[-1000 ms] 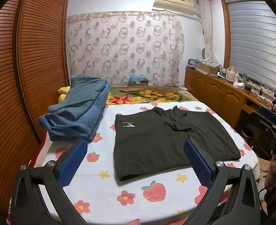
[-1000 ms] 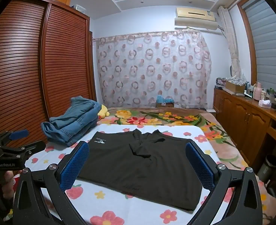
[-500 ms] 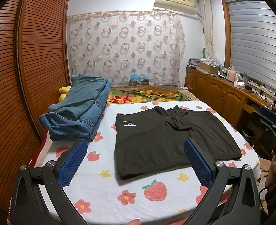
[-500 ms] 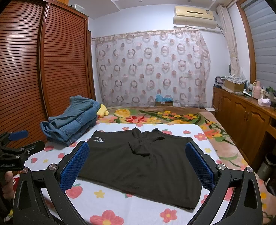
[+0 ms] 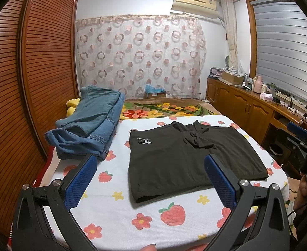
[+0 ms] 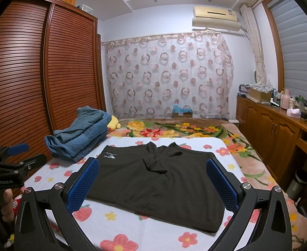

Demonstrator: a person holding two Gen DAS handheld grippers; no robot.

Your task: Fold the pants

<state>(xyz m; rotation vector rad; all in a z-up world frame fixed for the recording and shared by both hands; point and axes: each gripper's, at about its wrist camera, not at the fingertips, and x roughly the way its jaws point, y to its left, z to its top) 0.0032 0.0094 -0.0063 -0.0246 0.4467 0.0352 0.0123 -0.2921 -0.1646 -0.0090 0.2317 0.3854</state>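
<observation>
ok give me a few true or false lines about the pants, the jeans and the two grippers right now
1. The black pants lie spread flat on the flowered sheet. True.
2. The left gripper is clamped on the pants. False: its fingers stand wide apart and hold nothing.
3. A pile of blue jeans sits left of the pants, by the wooden wardrobe. True.
4. The jeans lie on top of the pants. False: bare sheet shows between them.
5. The right gripper is open, above the near edge of the pants. True.
</observation>
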